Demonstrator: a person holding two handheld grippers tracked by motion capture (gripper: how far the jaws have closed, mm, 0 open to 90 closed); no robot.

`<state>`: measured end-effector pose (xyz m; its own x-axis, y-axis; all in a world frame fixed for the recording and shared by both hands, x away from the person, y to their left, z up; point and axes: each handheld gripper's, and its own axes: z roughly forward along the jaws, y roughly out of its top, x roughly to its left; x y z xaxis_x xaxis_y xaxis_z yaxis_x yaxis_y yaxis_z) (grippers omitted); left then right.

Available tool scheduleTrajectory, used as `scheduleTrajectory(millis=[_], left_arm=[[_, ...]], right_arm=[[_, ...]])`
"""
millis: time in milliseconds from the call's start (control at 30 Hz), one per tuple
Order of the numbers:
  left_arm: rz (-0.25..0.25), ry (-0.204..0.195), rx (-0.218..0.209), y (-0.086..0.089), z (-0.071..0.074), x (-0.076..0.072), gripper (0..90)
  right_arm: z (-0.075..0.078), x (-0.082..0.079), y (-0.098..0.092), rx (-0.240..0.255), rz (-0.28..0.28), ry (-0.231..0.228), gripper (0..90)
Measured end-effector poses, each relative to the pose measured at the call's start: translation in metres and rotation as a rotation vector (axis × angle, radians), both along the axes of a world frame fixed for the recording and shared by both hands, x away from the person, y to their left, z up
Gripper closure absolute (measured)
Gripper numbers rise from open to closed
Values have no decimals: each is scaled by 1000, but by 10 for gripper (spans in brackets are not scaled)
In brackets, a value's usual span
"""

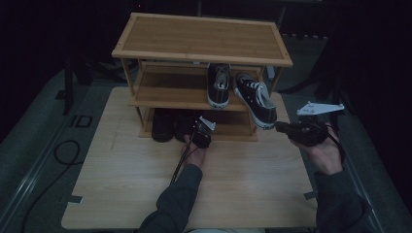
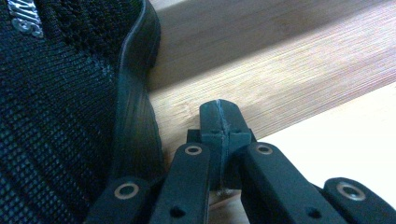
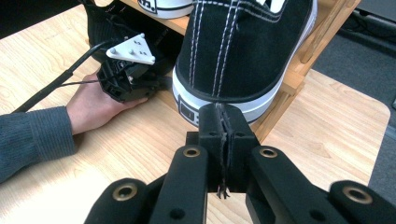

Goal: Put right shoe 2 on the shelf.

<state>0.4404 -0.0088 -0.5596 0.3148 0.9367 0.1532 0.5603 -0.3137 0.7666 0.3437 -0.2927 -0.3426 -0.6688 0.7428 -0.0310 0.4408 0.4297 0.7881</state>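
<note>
A black canvas sneaker [image 1: 256,101] with white laces lies askew on the middle shelf of a bamboo shoe rack [image 1: 201,36], its heel [image 3: 233,93] jutting over the front right corner. My right gripper [image 1: 280,127] is shut just behind that heel, tips [image 3: 219,122] against the white sole rim with nothing between them. Its mate [image 1: 218,85] stands straight on the same shelf. My left gripper [image 1: 193,130] is shut at the bottom shelf's front edge [image 2: 261,84], beside a black mesh shoe [image 2: 56,116].
Two black shoes [image 1: 163,125] sit on the bottom shelf. The rack stands at the back of a light wooden table [image 1: 243,184], with dark floor around it. A black cable [image 1: 180,162] trails from the left gripper along the forearm.
</note>
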Motion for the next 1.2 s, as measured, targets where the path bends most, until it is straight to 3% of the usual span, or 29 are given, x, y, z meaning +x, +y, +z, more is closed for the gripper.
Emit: scheduleTrajectory(millis=[200, 533, 800, 1200], left_arm=[[1, -1, -1, 0, 0, 0, 900], [-2, 3, 6, 0, 0, 0, 900], [-3, 3, 10, 0, 0, 0, 900], [-2, 3, 7, 0, 0, 0, 900]], right_arm=[[-3, 4, -1, 28, -4, 12, 889], [-4, 6, 1, 16, -26, -14, 893], [-4, 10, -1, 51, -48, -17, 894], [-4, 11, 9, 80, -21, -10, 896]])
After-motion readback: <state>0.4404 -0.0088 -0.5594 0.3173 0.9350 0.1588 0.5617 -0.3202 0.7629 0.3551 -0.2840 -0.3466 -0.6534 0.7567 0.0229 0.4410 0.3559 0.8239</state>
